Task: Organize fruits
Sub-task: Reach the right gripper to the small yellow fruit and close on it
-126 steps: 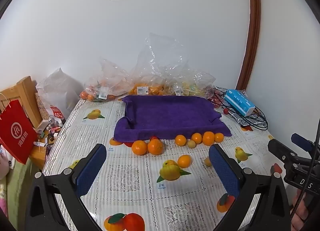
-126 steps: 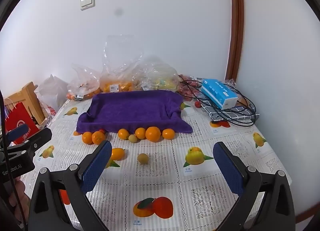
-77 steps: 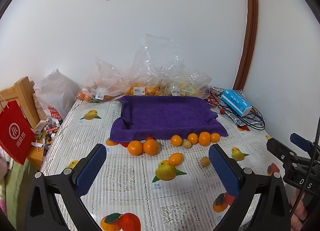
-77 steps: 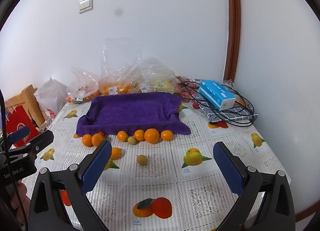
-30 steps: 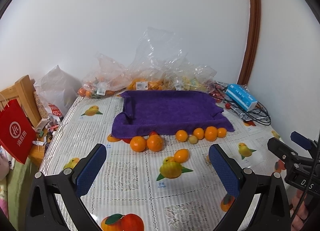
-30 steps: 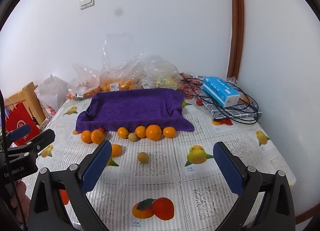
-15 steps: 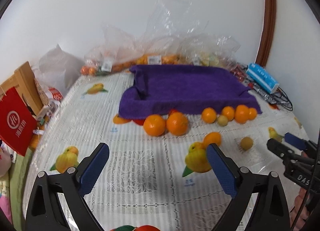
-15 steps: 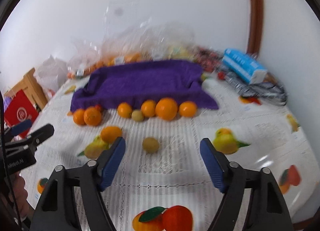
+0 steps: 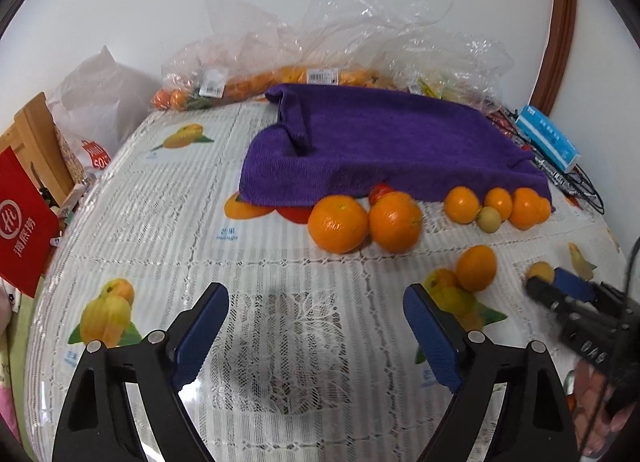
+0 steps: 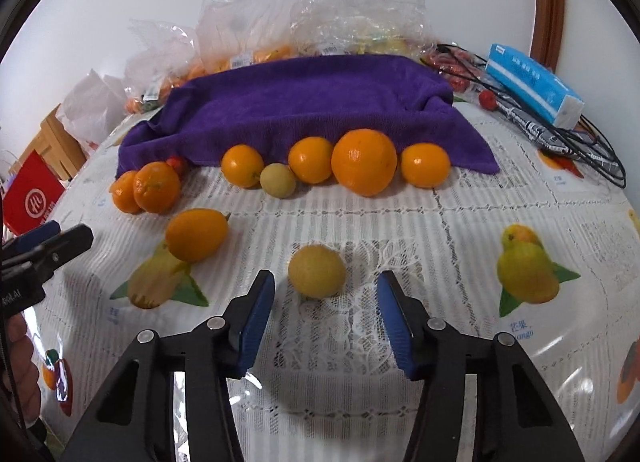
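A purple towel-lined tray (image 9: 380, 141) (image 10: 304, 101) sits at the back of the table. Several oranges (image 10: 363, 161) line its front edge, and two big oranges (image 9: 338, 223) lie ahead of my left gripper (image 9: 316, 326). Its jaws are closing with only tablecloth between them. My right gripper (image 10: 326, 322) hangs low over a small yellow fruit (image 10: 317, 270), which lies between the fingertips. These jaws are closing too, and the pads stand clear of the fruit. An oval orange (image 10: 196, 234) (image 9: 476, 268) rests to its left.
Plastic bags of fruit (image 9: 320, 73) lie behind the tray by the wall. A blue tissue box (image 10: 532, 83) and black cables (image 10: 580, 149) are at the back right. A red paper bag (image 9: 20, 221) hangs off the table's left edge. The tablecloth carries printed fruit pictures.
Both grippers have dropped toward the table and moved closer to the fruit. The right jaws narrowed a lot, now flanking the yellow fruit. The left jaws narrowed slightly.
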`<state>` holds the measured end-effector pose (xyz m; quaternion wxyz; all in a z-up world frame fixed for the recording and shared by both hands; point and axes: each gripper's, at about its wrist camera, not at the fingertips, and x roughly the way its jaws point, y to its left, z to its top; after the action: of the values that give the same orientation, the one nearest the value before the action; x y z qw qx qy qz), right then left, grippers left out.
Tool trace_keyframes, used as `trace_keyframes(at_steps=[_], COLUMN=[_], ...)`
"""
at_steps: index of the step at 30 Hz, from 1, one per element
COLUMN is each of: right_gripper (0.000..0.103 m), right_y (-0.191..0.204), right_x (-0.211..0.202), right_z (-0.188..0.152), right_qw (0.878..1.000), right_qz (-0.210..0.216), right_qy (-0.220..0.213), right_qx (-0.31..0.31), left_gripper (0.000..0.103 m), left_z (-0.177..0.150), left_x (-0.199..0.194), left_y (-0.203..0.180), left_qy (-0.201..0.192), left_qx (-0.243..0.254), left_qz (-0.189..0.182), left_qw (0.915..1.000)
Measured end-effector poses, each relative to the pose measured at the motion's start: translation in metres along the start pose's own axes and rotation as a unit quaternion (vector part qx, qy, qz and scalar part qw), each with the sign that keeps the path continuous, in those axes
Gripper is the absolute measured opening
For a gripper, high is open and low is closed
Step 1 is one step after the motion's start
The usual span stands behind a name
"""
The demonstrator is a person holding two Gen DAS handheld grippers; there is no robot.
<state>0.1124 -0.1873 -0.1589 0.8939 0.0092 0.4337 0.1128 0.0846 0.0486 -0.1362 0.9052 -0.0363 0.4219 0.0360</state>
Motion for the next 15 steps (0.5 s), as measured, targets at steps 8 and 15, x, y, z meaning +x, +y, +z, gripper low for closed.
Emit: trace_keyframes(at_steps=[8, 15], right_gripper=[0.035, 0.035], right_y=[-0.003, 0.0], right_x=[0.007, 0.009], right_z=[0.003, 0.005], right_qw=[1.0, 1.0], right_qz=[-0.012, -0.019], right_qy=[0.006, 0.008], right_qx=[0.002, -0.007], left_gripper=[0.081, 0.063], left_z=[0.01, 0.021], left_x=[0.019, 0.043], left_y=[0.005, 0.001], left_qy=[0.003, 0.017], left_qx=[-0.008, 0.003], left_qz=[0.001, 0.012], left_qw=[1.0, 0.9998])
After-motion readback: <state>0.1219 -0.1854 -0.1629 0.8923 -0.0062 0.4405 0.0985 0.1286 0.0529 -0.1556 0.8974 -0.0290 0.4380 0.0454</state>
